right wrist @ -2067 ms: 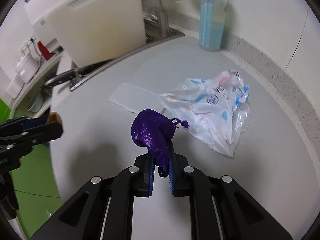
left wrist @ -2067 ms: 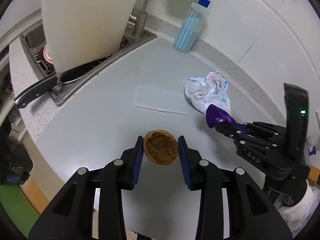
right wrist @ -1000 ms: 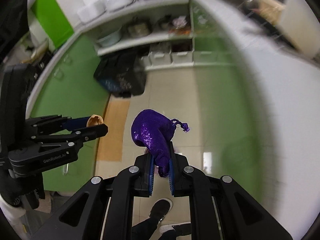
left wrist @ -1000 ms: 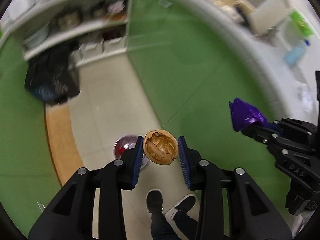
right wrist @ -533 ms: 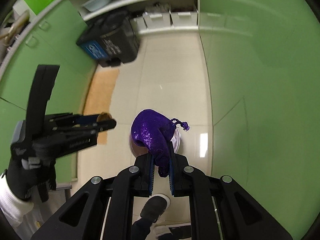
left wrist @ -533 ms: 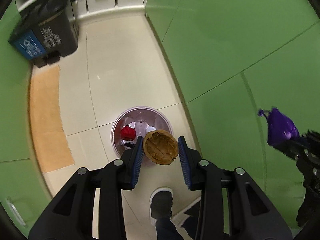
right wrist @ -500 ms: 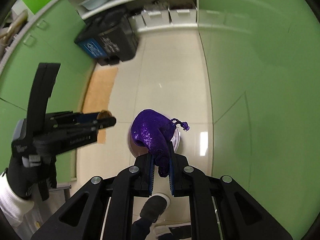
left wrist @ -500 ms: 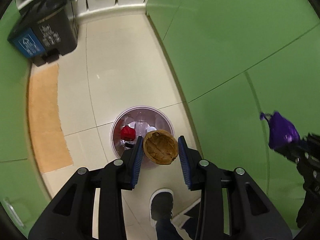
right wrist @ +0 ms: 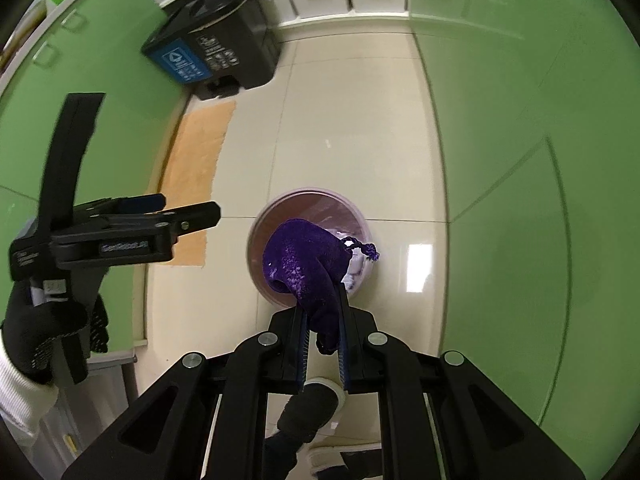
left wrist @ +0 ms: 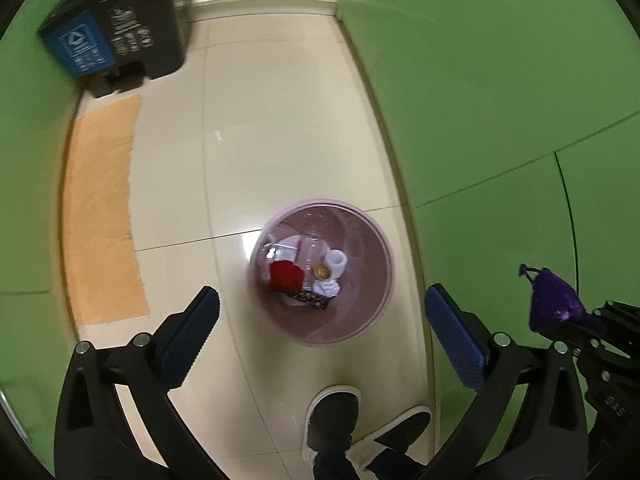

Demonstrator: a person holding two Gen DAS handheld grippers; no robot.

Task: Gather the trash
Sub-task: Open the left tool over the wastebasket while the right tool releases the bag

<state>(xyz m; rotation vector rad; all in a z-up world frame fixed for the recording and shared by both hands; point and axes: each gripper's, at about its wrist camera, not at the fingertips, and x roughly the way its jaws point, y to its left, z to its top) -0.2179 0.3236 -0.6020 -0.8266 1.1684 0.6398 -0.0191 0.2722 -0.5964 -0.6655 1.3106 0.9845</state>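
Note:
A round pink trash bin (left wrist: 372, 312) stands on the tiled floor below both grippers. Inside lie a red item (left wrist: 285, 276), a white cup (left wrist: 335, 261), white scraps and a small brown walnut shell (left wrist: 322, 271). My left gripper (left wrist: 322, 316) is open wide and empty above the bin. My right gripper (right wrist: 323, 336) is shut on a purple pouch (right wrist: 306, 264) and holds it over the bin (right wrist: 280, 204). The pouch also shows in the left wrist view (left wrist: 554, 300). The left gripper shows at the left of the right wrist view (right wrist: 188, 210).
A black recycling bin with a blue label (left wrist: 120, 36) stands at the far end of the floor. An orange mat (left wrist: 100, 216) lies to the left. Green cabinet fronts (left wrist: 500, 100) line both sides. The person's shoes (left wrist: 334, 416) are just below the bin.
My left gripper has opened and the walnut shell has dropped into the pink bin. The right gripper still holds the purple pouch, now over the bin.

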